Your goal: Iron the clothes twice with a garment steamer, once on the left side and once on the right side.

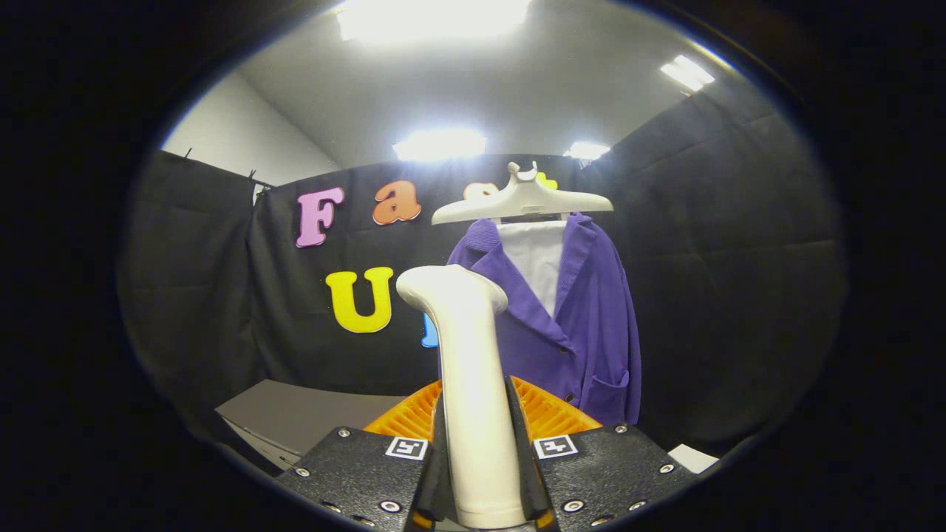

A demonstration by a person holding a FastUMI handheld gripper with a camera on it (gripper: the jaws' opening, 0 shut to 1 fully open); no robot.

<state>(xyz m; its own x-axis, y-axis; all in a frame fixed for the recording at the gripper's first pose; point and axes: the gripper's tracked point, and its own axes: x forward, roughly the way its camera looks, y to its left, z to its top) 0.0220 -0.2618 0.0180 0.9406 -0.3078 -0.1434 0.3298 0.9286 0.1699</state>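
The tongs [479,443] grip the white garment steamer [465,369] upright between both fingers at lower centre; beyond it, right of centre, a purple jacket [584,318] hangs on a white hanger [522,201].

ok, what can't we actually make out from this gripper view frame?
- Steamer: held upright between the tongs; its base runs out of frame, and its nozzle face is turned away.
- Purple jacket: the steamer covers part of its near side, the tongs cut off its hem.
- Hanger: what it hangs from is not visible.
- Grey surface: partly behind the tongs.
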